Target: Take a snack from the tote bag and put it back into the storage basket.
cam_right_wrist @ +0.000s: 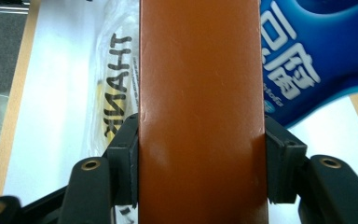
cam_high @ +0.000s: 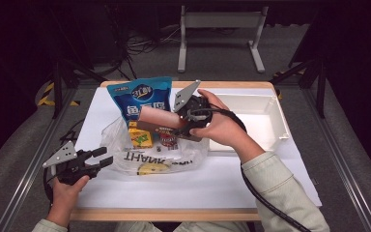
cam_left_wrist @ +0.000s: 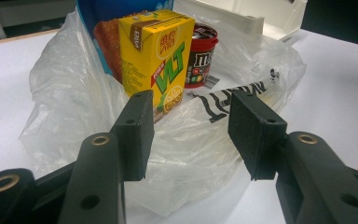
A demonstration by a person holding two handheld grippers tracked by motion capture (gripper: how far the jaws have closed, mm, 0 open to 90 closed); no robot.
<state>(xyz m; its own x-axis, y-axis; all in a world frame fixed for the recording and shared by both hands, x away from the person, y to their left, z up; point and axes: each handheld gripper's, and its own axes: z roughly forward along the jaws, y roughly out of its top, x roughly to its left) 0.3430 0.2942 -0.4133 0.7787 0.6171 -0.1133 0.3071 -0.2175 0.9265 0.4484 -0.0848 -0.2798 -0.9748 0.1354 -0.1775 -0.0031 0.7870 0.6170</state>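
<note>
Left hand (cam_high: 66, 189) enters from lower left of the high view, holding the black two-jaw left gripper (cam_high: 103, 157), jaws parted, pointing right, nothing between them. Right forearm in a pale green sleeve (cam_high: 275, 186) angles up from bottom right; right hand (cam_high: 224, 126) holds the right gripper (cam_high: 182, 124) at centre, jaws clamped, pointing left.

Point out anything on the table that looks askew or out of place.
Nothing is spilled or damaged. The blue bag leans back, and the brown box is off the table, clamped in the right gripper.
</note>
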